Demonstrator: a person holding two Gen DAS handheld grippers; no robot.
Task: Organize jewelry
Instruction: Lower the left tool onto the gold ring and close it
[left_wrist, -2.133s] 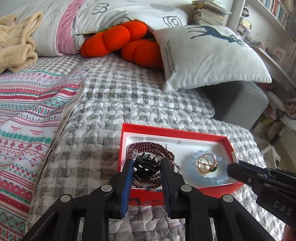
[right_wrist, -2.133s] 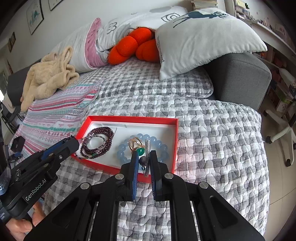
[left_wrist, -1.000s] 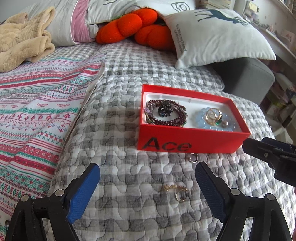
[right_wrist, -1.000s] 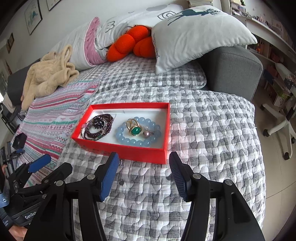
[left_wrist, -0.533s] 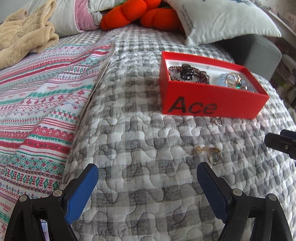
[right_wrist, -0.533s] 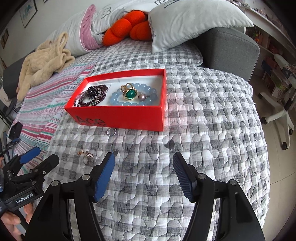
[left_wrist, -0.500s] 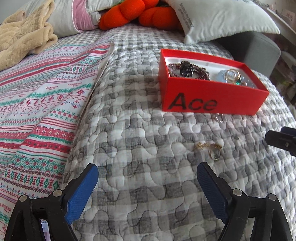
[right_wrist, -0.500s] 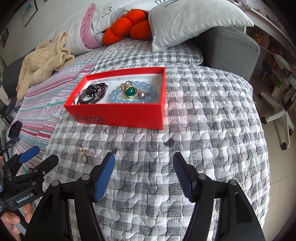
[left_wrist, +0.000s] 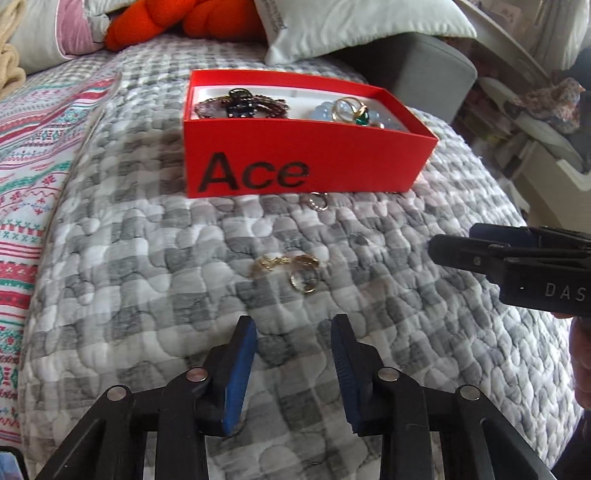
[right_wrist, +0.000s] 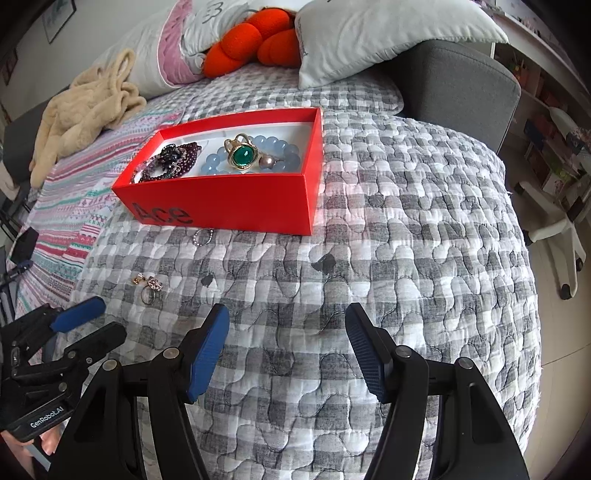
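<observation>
The red box (left_wrist: 303, 147) (marked "Ace" on its near wall) rests on the grey checked quilt (right_wrist: 424, 258) of the bed. Inside it lie a dark beaded bracelet (right_wrist: 173, 162), a pale blue bead bracelet (right_wrist: 280, 155) and a green-stone ring (right_wrist: 242, 155) resting on the blue beads. Three pieces lie loose on the quilt – a small beaded ring (left_wrist: 318, 201) just beside the box's near wall, and a gold cluster of earrings (left_wrist: 284, 262) touching a plain ring (left_wrist: 304, 282), nearer the cameras. The left tongs (left_wrist: 293, 332) point down at this cluster; their jaws are closing with nothing between them, the cluster lying just beyond the tips. The right tongs (right_wrist: 286, 325) hang over bare quilt – jaws spread apart, holding nothing.
</observation>
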